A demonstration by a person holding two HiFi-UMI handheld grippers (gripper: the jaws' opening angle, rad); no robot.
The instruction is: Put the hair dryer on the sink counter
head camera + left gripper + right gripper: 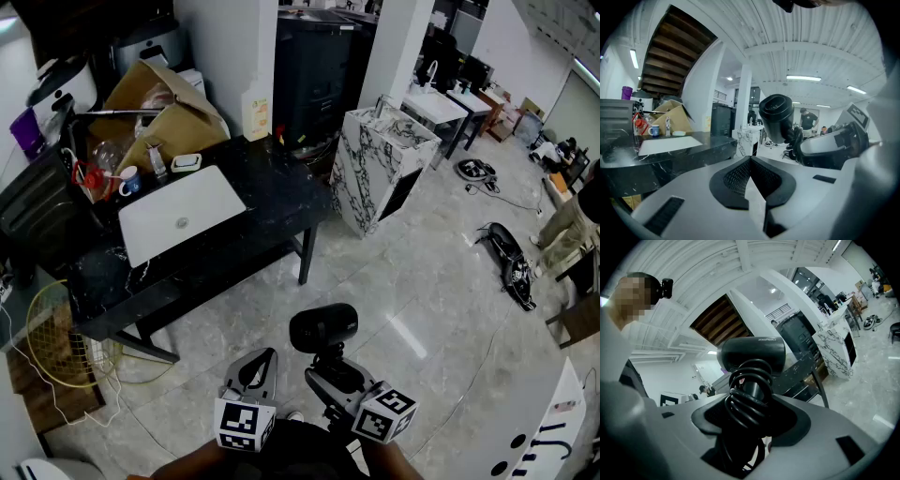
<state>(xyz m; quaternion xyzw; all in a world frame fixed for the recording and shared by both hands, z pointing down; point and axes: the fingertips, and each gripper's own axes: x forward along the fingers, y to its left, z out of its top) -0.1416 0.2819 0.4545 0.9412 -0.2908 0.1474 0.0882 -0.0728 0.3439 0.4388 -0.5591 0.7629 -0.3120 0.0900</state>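
A black hair dryer (323, 329) with its cord wound round the handle stands upright in my right gripper (328, 368), low in the head view. In the right gripper view the jaws are shut on the wrapped handle of the hair dryer (751, 357). My left gripper (260, 367) hangs just left of it, jaws shut and empty; its own view shows the hair dryer (777, 111) at the right. The sink counter (262, 192) is a black marble table at the upper left, with a white rectangular basin (181, 214) set in it.
A cardboard box (164, 112), a mug (127, 181), a soap dish (186, 162) and bottles crowd the counter's back. A wire basket (58, 335) stands at its left end. A marbled white block (384, 167) stands right of it. Gear lies on the floor at right (507, 258).
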